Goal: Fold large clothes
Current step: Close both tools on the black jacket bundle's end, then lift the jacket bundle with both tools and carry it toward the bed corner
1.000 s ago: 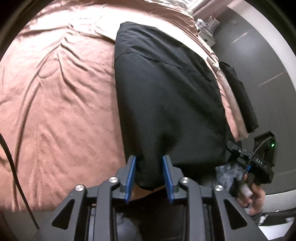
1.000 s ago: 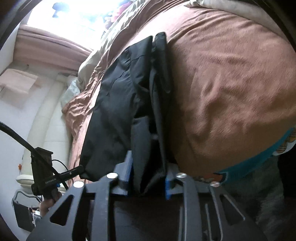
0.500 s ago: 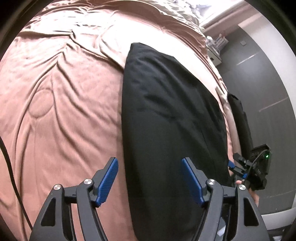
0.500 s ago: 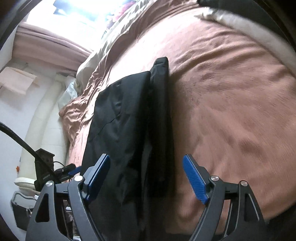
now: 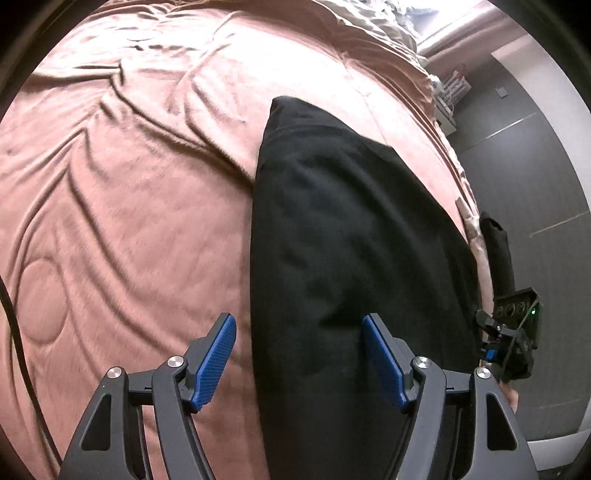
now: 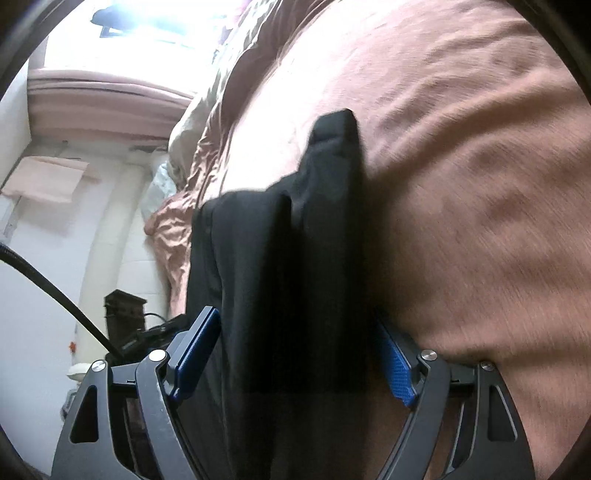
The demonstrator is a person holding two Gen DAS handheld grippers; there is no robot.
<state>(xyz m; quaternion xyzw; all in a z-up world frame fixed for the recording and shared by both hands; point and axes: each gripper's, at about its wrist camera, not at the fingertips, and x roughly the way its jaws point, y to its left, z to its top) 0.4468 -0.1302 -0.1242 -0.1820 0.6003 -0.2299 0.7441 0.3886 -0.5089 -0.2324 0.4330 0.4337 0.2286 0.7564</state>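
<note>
Wrinkled pink-brown bedspread (image 5: 129, 192), grey wall panels (image 5: 535, 177), black cable (image 6: 55, 291), bright window (image 6: 159, 22).

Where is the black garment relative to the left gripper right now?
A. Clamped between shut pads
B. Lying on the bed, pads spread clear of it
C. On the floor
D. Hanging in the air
B: the left gripper stands open, blue pads apart, while the black garment lies flat on the pink bedspread.

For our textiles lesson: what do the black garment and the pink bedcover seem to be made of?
Black garment: looks like thin, matte woven cloth; soft folds, no shine. Pink bedcover: probably a brushed, quilted fabric; faint sheen, stitched curves, puffy wrinkles.
</note>
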